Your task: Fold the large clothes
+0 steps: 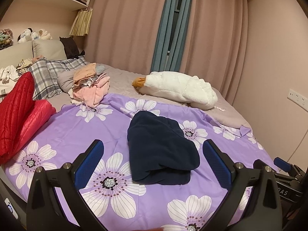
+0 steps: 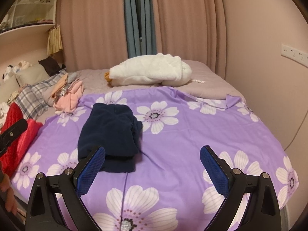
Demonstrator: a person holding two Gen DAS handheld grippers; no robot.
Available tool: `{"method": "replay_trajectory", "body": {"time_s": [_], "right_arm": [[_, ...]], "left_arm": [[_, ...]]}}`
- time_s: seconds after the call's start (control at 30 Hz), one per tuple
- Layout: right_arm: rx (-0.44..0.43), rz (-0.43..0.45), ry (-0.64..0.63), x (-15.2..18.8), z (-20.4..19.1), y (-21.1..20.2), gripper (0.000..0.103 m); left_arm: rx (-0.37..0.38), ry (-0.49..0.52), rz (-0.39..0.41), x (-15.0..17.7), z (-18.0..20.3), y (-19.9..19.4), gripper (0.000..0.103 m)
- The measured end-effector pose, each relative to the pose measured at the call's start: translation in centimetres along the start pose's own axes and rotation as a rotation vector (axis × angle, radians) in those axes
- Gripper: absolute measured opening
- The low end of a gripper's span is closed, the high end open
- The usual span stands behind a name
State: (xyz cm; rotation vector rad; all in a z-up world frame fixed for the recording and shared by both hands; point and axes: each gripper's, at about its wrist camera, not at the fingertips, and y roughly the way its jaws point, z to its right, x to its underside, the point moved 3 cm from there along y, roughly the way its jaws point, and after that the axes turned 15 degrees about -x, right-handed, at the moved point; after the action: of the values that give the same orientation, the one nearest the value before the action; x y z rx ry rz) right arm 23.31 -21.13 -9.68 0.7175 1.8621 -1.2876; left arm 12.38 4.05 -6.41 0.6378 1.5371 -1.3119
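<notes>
A dark navy garment (image 1: 161,148) lies folded into a thick bundle on the purple flowered sheet (image 1: 80,129); it also shows in the right wrist view (image 2: 109,132). My left gripper (image 1: 153,150) is open and empty, held above the near end of the bundle, its blue pads wide apart. My right gripper (image 2: 152,154) is open and empty, to the right of the bundle, its left pad (image 2: 90,167) over the bundle's near corner. The right gripper also shows at the far right of the left wrist view (image 1: 283,163).
A red quilted jacket (image 1: 21,113) lies at the left edge. A pile of pink and orange clothes (image 1: 90,84) and a plaid pillow (image 1: 48,73) lie behind. A white goose plush (image 1: 179,88) lies at the back. A wall (image 2: 269,77) is on the right.
</notes>
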Motion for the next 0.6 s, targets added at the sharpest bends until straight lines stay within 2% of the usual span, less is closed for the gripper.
{"method": "replay_trajectory", "body": {"time_s": [0.1,0.33,0.6], "right_arm": [[0.000,-0.003,0.001,0.00,0.10,0.08,0.098],[0.005,-0.015,-0.005,0.00,0.10,0.37,0.098],[0.010,-0.013,-0.011,0.05,-0.22,0.43,0.098]], "left_arm": [[0.002,0.008,0.018,-0.01,0.17,-0.09,0.103],[-0.008,-0.003,-0.017,0.18,0.36,0.65,0.103],[-0.009,-0.011,-0.004,0.07,0.38,0.16,0.103]]}}
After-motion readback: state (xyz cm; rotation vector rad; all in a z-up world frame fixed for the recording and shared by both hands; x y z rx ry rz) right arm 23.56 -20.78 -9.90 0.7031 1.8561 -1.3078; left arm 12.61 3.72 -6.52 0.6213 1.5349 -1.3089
